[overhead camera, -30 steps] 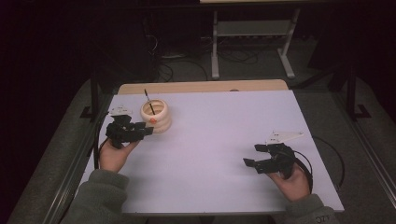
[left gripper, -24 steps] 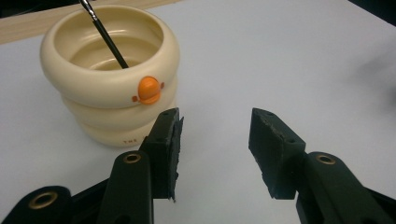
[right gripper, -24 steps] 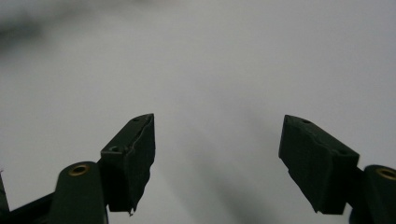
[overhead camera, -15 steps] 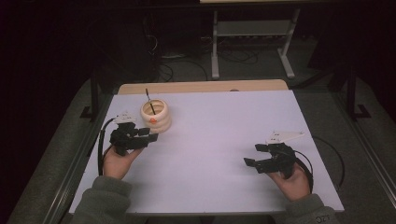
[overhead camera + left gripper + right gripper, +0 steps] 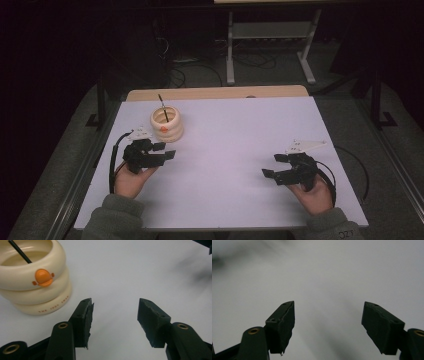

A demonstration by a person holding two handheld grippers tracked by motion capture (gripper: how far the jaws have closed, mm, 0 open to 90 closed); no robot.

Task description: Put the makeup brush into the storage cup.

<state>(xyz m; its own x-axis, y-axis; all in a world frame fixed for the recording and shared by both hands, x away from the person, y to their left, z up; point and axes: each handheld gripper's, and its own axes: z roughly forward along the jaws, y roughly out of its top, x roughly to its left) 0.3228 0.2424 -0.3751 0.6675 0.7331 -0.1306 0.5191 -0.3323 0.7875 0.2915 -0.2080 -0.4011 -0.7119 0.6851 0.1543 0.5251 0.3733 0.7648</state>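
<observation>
While its jaws spread empty, left tool (image 5: 113, 312) sits just beside the cup (image 5: 32, 277).

Ringed cup (image 5: 167, 125) with stick (image 5: 162, 104) far left on table (image 5: 240, 130), behind left claw (image 5: 164, 151).

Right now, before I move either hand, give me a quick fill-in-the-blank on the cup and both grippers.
1. The cream ribbed cup holds a thin black ____.
2. The mark on the cup's side is coloured ____.
3. The cup stands nearest the ____ gripper.
4. The right gripper has ____ between its open jaws.

Missing words: stick; orange; left; nothing
</observation>
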